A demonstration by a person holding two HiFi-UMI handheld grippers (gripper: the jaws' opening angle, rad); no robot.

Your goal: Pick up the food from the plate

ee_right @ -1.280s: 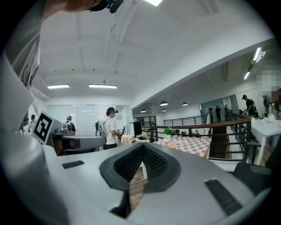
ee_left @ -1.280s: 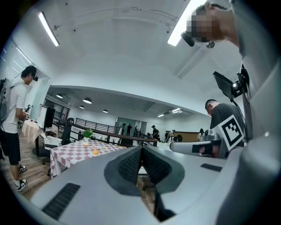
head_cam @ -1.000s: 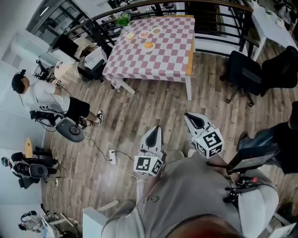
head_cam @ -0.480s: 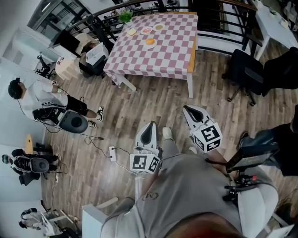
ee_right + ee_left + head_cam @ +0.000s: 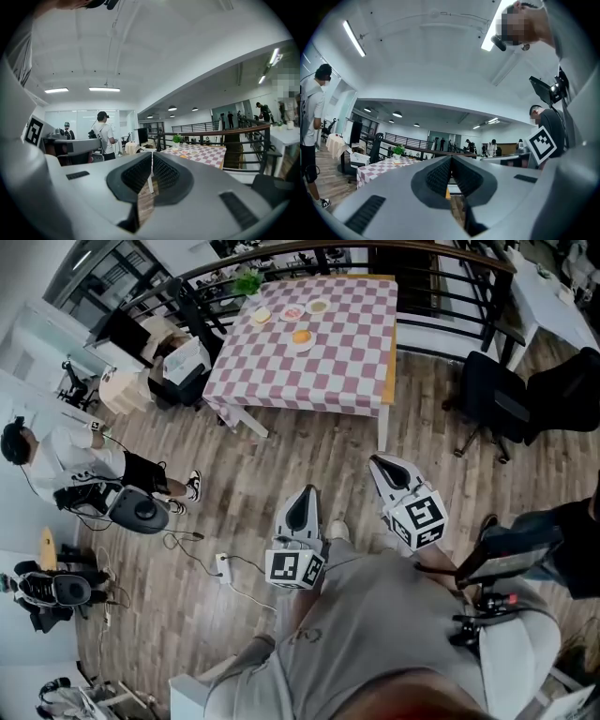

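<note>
A table with a pink-and-white checked cloth [image 5: 328,352] stands far ahead across the wooden floor. On its far end lies a plate with orange food [image 5: 301,337], beside three more small plates [image 5: 292,311]. My left gripper [image 5: 305,498] and right gripper [image 5: 380,465] are held close to my body, well short of the table, both shut with nothing between the jaws. The left gripper view shows its closed jaws and the table [image 5: 379,166] in the distance. The right gripper view shows closed jaws and the plates [image 5: 187,152] on the far table.
A potted plant [image 5: 247,281] sits at the table's far corner by a black railing [image 5: 431,277]. Black office chairs [image 5: 492,390] stand to the right. A person [image 5: 66,460] with gear stands at the left. Cables and a power strip [image 5: 223,563] lie on the floor.
Both grippers stay shut and in the same place before my body. The view has shifted slightly over the floor, and the person at the left has drifted further left.
</note>
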